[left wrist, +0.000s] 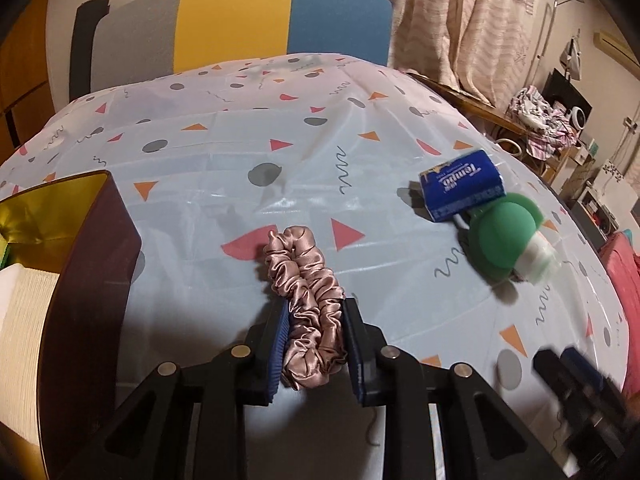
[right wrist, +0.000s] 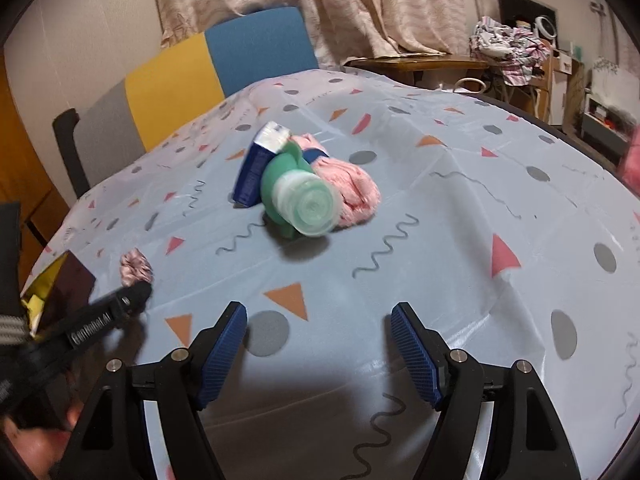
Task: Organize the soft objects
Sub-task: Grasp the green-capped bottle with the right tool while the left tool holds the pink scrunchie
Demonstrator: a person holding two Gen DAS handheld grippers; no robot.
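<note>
- Left gripper: pads clamped on the pink satin scrunchie, centre-bottom of the left wrist view. Scrunchie's far end lies on the tablecloth; can't tell whether the near end is lifted.
- Right gripper: fingers spread, nothing between them, hanging over bare cloth at the bottom centre of the right wrist view.
- Dark box with gold lining sits at the left edge of the left wrist view, just beside the scrunchie. Likely the drop-off bin. A cream ribbed item and a bit of green show inside, so my guess is some sorting is done.
- Progress, as a judgement: mid-task. One item in hand, not yet binned.
- Left on the table, clustered and touching, centre of the right wrist view:
  - 1 blue tissue pack
  - 1 green squeeze bottle with a clear cap, lying on its side
  - 1 pink fuzzy cloth bundle
- Count: 1 scrunchie, 1 box, 3 loose items, 2 grippers.
- Box contents otherwise hidden, no full count there.
</note>
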